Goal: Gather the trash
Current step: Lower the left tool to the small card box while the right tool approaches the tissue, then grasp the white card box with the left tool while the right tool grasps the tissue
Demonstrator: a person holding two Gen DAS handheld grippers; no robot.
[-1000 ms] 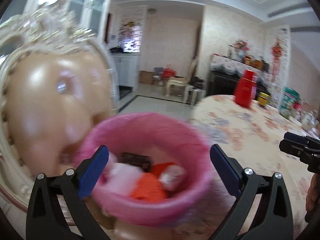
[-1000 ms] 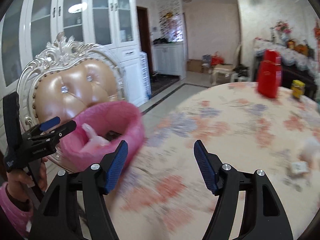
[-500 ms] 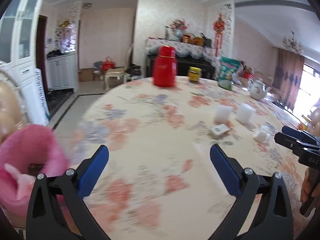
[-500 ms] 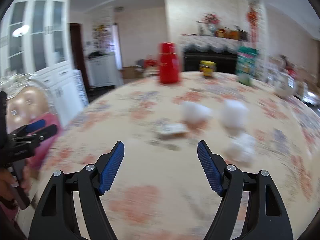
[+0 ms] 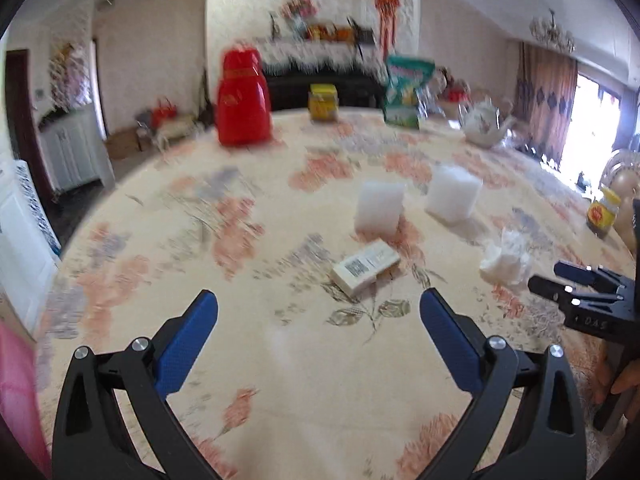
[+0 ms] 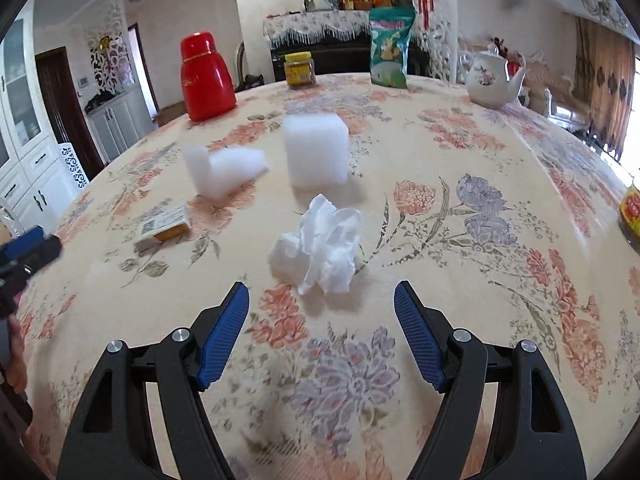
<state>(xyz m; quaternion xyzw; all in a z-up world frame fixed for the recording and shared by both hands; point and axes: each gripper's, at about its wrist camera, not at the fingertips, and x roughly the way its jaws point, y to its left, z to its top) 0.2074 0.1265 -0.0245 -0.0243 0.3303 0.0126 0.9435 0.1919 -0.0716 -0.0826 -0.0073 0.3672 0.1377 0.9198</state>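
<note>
The crumpled white paper tissue [image 6: 320,246] lies loose on the floral-printed cream tablecloth [image 6: 460,320], just ahead of the right gripper [image 6: 322,320] and roughly centred between its blue-padded fingers. It looks very light and soft, likely to collapse under any squeeze and to slide or lift away if only nudged; the safest hold is probably across its bulky middle, with the pads pressed low against the cloth so the thin outer flaps are gathered in. Nothing about it seems fragile or slippery.

Left of the tissue lies a small flat cardboard box with a printed code label [image 6: 164,226], stiff and light by appearance, best pinched across its narrow sides; it sits nearly in line with the left gripper [image 5: 318,326]. Behind both stand two white foam blocks [image 6: 316,152], one toppled, probably featherlight and springy.

Both grippers are spread wide with nothing between their jaws, hanging above the cloth and apart from every piece of rubbish. A pink edge [image 5: 16,392], too little to identify, shows at the left margin of the left wrist view.

Farther back, well apart from the litter, stand a glossy red thermos jug [image 6: 206,78], a yellow-lidded jar [image 6: 300,69], a green snack bag [image 6: 390,50] and a white flowered porcelain teapot [image 6: 494,78].
</note>
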